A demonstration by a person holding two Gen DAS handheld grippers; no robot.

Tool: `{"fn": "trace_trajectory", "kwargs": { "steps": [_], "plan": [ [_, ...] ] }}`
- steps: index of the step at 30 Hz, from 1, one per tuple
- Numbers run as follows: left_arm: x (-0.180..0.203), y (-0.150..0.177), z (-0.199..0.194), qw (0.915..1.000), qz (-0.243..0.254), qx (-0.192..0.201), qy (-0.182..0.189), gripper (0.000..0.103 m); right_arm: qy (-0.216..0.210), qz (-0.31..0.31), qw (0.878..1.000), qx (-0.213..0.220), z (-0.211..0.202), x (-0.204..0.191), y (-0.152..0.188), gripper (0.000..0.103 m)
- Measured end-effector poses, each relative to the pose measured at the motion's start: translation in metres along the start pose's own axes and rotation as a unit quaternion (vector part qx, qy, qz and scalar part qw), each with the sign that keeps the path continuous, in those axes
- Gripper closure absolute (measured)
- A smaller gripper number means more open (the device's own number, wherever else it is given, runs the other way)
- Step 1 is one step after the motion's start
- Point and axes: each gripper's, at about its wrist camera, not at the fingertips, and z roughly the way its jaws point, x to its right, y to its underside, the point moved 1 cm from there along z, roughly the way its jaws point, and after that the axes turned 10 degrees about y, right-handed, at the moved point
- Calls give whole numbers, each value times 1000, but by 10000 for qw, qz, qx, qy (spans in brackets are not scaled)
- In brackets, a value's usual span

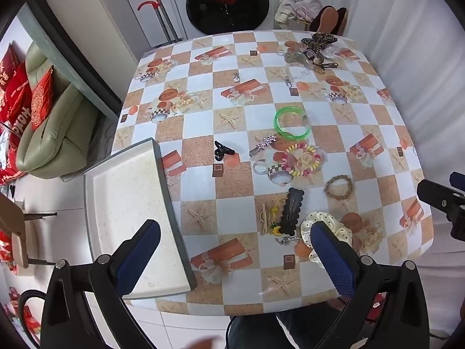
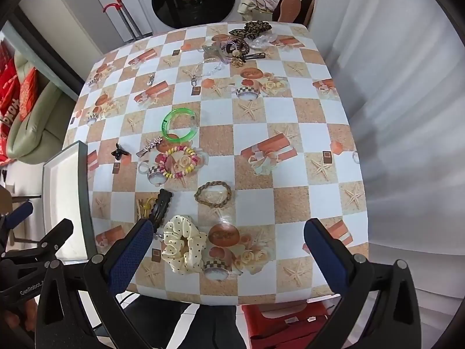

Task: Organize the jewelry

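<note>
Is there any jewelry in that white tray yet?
No, the white tray shows only its bare lining, and pieces like the green bangle lie on the table.

A shallow white tray [image 1: 128, 203] lies empty at the table's left edge. Near it to the right lie a green bangle [image 1: 292, 122], a colourful bead bracelet [image 1: 302, 158], a braided ring [image 1: 338, 186], a black clip [image 1: 291, 210] and a cream dotted scrunchie [image 2: 183, 244].

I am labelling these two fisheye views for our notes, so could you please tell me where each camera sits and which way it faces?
Left wrist: on the left gripper, jaws open, above the table's near-left edge by the white tray, facing across the table; the right gripper's tip shows at the right edge.
Right wrist: on the right gripper, jaws open, above the near edge by the cream scrunchie, facing the same way; the left gripper shows at lower left.
Shared: green bangle, braided band, washing machine.
</note>
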Motion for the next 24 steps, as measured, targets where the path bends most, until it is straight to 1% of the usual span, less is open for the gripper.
{"fn": "trace_trajectory", "kwargs": {
  "steps": [4,9,10,11,19,24],
  "plan": [
    [-2,2,1,10000,-73,-26,29,0,94,-39,9999,72,-3,0,0,0],
    [-4,5,0,9997,-166,-45,159,0,118,-94,9998,112,-7,-8,15,0],
    [3,4,-5,9996,-216,-62,178,0,102,-112,9998,104,-7,-9,17,0],
    [4,4,-6,9996,-211,-61,167,0,61,-164,9998,78,-6,-2,14,0],
    [-2,6,-9,9994,-301,-55,158,0,47,-204,9997,84,-8,-3,13,0],
    [-1,9,-8,9995,-263,-46,145,0,49,-229,9997,86,-9,-4,16,0]
  ]
}}
